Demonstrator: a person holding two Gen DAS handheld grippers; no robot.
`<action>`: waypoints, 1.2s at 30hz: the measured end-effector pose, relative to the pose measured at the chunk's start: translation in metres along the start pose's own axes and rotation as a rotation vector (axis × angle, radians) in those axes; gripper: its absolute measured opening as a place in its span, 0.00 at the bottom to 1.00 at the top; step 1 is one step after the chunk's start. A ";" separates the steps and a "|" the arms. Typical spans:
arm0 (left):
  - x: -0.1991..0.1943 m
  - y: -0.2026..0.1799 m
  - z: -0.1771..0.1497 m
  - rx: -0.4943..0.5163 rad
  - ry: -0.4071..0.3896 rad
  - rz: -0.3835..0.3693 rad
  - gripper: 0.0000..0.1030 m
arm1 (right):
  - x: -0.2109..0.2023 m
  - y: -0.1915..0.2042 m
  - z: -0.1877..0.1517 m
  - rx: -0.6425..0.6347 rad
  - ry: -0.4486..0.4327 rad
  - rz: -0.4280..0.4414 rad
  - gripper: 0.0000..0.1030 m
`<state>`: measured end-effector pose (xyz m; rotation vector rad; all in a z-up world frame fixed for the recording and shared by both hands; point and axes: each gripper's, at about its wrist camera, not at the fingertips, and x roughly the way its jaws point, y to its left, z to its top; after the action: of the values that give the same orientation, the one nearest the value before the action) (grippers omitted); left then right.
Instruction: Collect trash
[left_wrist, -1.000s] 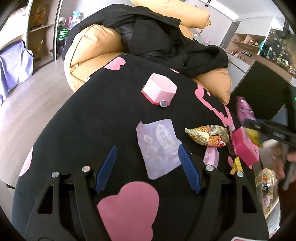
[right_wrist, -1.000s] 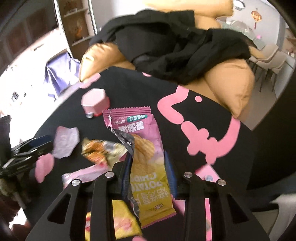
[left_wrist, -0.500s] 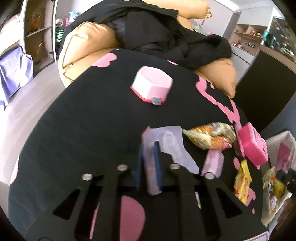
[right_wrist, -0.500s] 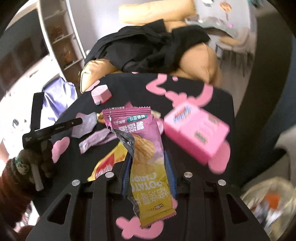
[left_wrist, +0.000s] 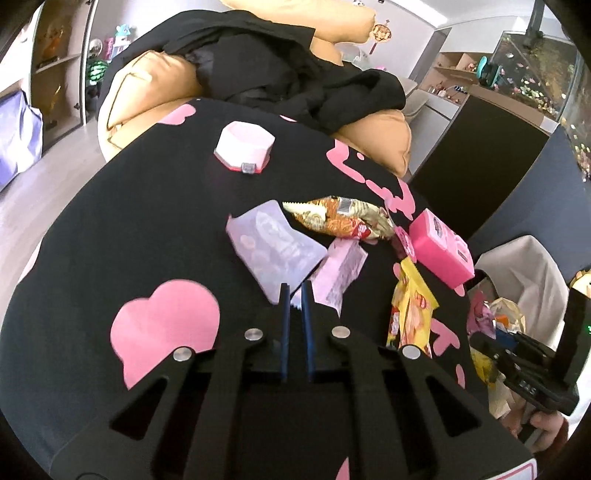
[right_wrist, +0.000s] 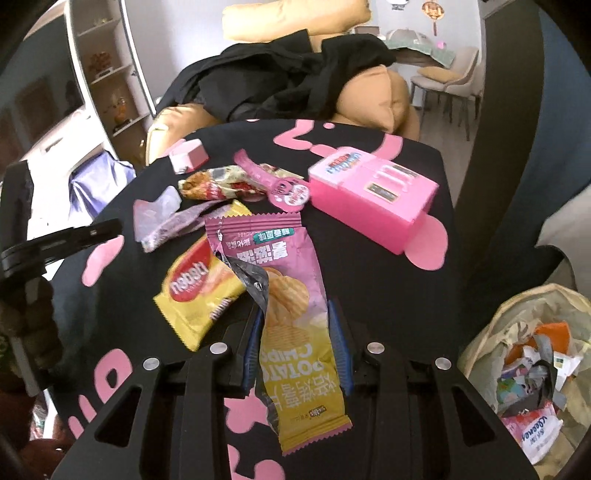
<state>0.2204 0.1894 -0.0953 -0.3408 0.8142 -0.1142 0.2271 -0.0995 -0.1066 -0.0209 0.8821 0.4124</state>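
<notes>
Surface: a black cloth with pink heart and cat shapes (left_wrist: 147, 229) covers the table; the trash lies toward its right side in the left wrist view.
Far left: a pale pink hexagonal box with a small grey clasp (left_wrist: 244, 148) stands alone, well apart from the wrappers.
Left gripper (left_wrist: 294, 295): its blue pads are pressed almost together on the near edge of a translucent lilac plastic wrapper (left_wrist: 275, 246), which lies flat ahead of the fingers.
Beside that wrapper: a crumpled pale purple packet (left_wrist: 341, 274) touches its right edge, close to the right finger.
Behind them: an orange and cream noodle-print snack bag (left_wrist: 343, 218) lies crosswise, its tip just beside the lilac wrapper.
Middle: a yellow biscuit packet with a red oval label (right_wrist: 201, 286) lies flat, partly under the held bag in the right wrist view.
Right gripper (right_wrist: 297, 328): it pinches a pink and yellow potato chip bag (right_wrist: 291, 291) by the middle, the torn top pointing away and the tail hanging over the gripper body.
Further right: a bright pink plastic toy box (right_wrist: 373, 197) sits near the table edge, with a round-ended pink sachet (right_wrist: 275, 182) touching its left side.
Off the table, right: a cream-coloured bag already holding mixed rubbish (right_wrist: 517, 332) stands open, beside and below the table edge.
Backdrop: a tan cushioned sofa (left_wrist: 147, 88) with a heap of black clothing (left_wrist: 280, 70) rises behind the table.
</notes>
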 end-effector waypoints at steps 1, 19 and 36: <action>-0.002 0.001 -0.001 0.003 -0.008 0.003 0.06 | 0.002 -0.004 -0.001 0.016 0.009 -0.004 0.32; -0.004 0.000 -0.004 0.016 -0.032 -0.044 0.35 | 0.028 -0.012 -0.012 0.106 0.063 0.055 0.47; 0.027 0.055 0.046 0.030 -0.048 0.059 0.50 | -0.008 -0.005 -0.014 0.048 -0.073 0.075 0.73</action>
<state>0.2703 0.2461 -0.1034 -0.2898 0.7733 -0.0629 0.2142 -0.1097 -0.1104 0.0714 0.8224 0.4586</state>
